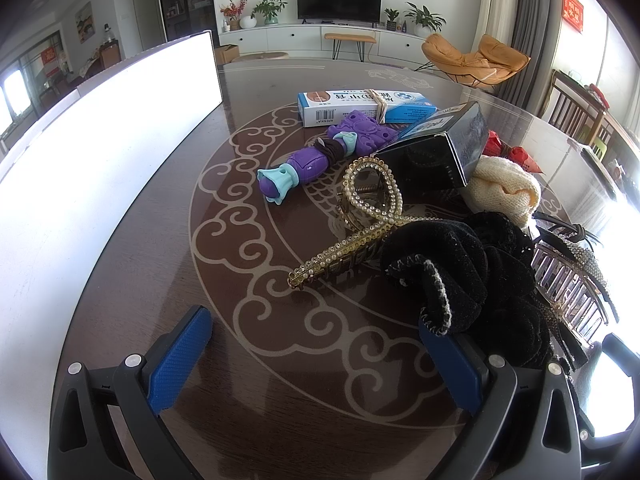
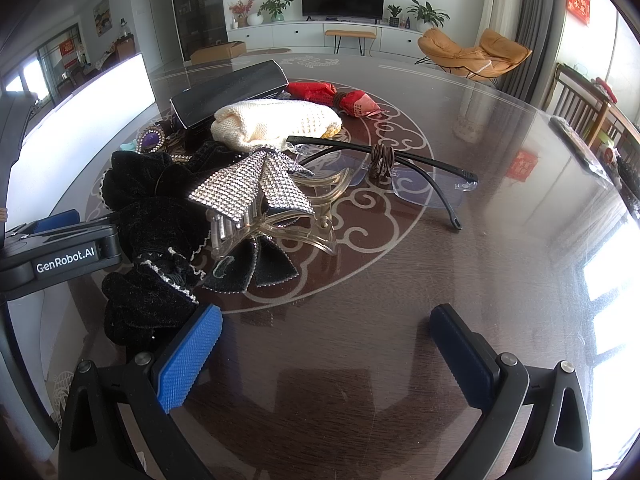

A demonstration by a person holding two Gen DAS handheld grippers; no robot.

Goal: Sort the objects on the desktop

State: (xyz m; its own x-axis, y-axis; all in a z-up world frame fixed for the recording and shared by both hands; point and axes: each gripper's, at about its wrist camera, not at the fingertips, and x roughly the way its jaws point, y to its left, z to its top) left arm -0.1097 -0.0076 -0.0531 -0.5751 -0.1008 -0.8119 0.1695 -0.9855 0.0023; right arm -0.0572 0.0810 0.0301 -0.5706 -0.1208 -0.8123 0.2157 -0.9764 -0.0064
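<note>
Clutter lies heaped on the dark round table (image 1: 168,216), and the black velvet scrunchie (image 1: 452,264) serves as the landmark. Both grippers hover low over the tabletop with jaws spread wide and nothing between them: the left gripper (image 1: 316,364) sits just in front of the scrunchie, its right finger (image 1: 448,364) touching or nearly touching the velvet, while the right gripper (image 2: 326,358) stands just to the right of the scrunchie (image 2: 156,216) over bare wood. Touching the scrunchie's left edge is a gold pearl-studded hair claw (image 1: 360,216); beyond that lies a purple and teal toy (image 1: 316,156), with a blue and white box (image 1: 352,106) farther back. Behind the scrunchie a black box (image 1: 444,148) leans over a cream knitted piece (image 1: 504,192), and red wrapped items (image 2: 332,94) lie beyond those. Against the scrunchie's right side rests a clear hair claw with a rhinestone bow (image 2: 256,192), and well right of it lie rimless glasses (image 2: 404,176) with a brown hair tie (image 2: 382,160) looped over a temple.
</note>
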